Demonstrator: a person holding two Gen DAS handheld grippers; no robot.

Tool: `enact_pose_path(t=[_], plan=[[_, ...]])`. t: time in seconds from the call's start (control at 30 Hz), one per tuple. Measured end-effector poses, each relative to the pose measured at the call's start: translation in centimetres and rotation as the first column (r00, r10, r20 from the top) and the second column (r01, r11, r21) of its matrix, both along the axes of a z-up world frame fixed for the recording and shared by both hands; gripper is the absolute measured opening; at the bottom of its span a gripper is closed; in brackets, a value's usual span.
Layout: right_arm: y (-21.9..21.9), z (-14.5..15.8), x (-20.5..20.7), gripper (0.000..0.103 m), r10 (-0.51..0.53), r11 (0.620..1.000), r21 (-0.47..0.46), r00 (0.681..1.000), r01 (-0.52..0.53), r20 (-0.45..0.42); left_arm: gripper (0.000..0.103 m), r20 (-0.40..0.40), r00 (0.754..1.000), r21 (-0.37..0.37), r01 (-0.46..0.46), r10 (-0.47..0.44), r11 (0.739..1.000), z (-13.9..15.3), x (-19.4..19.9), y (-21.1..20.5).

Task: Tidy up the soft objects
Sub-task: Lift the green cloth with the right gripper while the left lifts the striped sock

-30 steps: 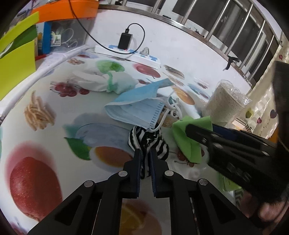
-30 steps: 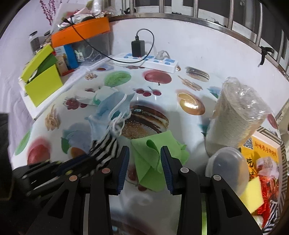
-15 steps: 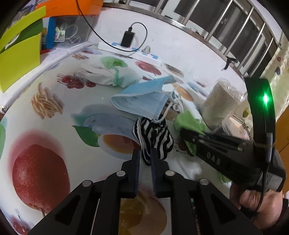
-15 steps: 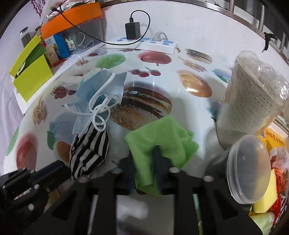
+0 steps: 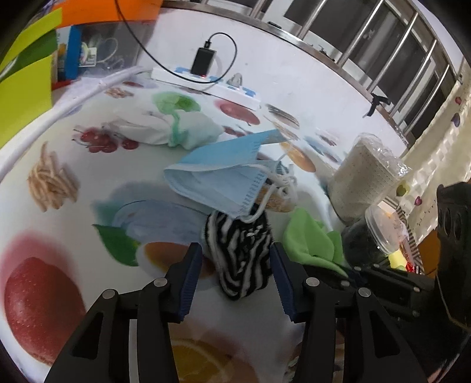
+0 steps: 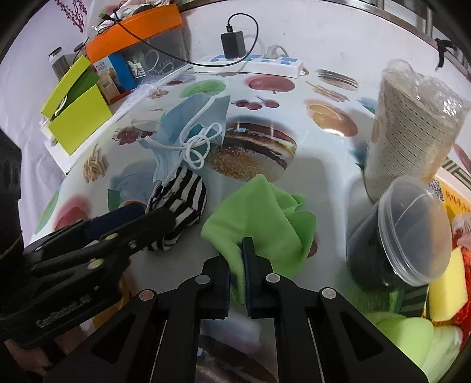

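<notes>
A black-and-white striped cloth [image 5: 238,253] [image 6: 179,203] lies bunched on the fruit-print tablecloth [image 5: 59,224]. My left gripper [image 5: 237,265] straddles it. Its jaws are opening, with the striped cloth between them and the pads off it. Beside it to the right lies a green cloth [image 5: 309,238] [image 6: 265,212]. My right gripper [image 6: 237,259] is shut on a fold at the near edge of the green cloth. A blue face mask [image 5: 217,182] [image 6: 188,123] with white ear loops overlaps the far end of the striped cloth. A white cloth [image 5: 164,129] lies farther back.
A wrapped stack of paper cups [image 6: 412,123] and a lidded plastic tub [image 6: 397,244] stand right of the green cloth. A power strip [image 5: 206,85] lies by the back wall. Yellow-green boxes [image 6: 76,112] and an orange-lidded bin [image 6: 135,26] fill the left. A yellow sponge [image 6: 447,282] sits far right.
My left jaws, shut a second ago, have spread to either side of the striped cloth. My right jaws, open around the green cloth, have closed on its fold and sunk a little.
</notes>
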State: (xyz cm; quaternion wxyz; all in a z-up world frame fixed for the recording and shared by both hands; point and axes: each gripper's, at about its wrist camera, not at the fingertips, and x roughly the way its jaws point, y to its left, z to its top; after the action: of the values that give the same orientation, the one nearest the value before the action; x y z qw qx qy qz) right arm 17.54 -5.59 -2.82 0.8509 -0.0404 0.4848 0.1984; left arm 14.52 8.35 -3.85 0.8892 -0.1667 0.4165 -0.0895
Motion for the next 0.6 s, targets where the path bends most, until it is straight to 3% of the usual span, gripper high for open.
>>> enact_pose_path(t=[0.17, 0.23, 0.27, 0.6], plan=[[-0.1, 0.2, -0.5, 0.008, -0.002, 1.0, 0.003, 1.0, 0.002, 0.007, 0.045, 0.019, 1.0, 0.042, -0.002, 0.002, 0.999, -0.1, 0.6, -0.9], [-0.1, 0.1, -0.7, 0.008, 0.002, 1.0, 0.003, 1.0, -0.002, 0.009, 0.017, 0.003, 1.0, 0.055, -0.007, 0.007, 0.998, -0.3, 0.6, -1.0], [-0.1, 0.1, -0.7, 0.008, 0.004, 1.0, 0.003, 1.0, -0.004, 0.01, 0.015, -0.005, 1.0, 0.049, -0.004, 0.004, 0.999, -0.4, 0.6, -0.9], [-0.7, 1.6, -2.7, 0.007, 0.048, 0.998, 0.048, 0.998, -0.051, 0.047, 0.012, -0.015, 1.0, 0.031, -0.009, 0.009, 0.999, 0.2, -2.5, -0.5]])
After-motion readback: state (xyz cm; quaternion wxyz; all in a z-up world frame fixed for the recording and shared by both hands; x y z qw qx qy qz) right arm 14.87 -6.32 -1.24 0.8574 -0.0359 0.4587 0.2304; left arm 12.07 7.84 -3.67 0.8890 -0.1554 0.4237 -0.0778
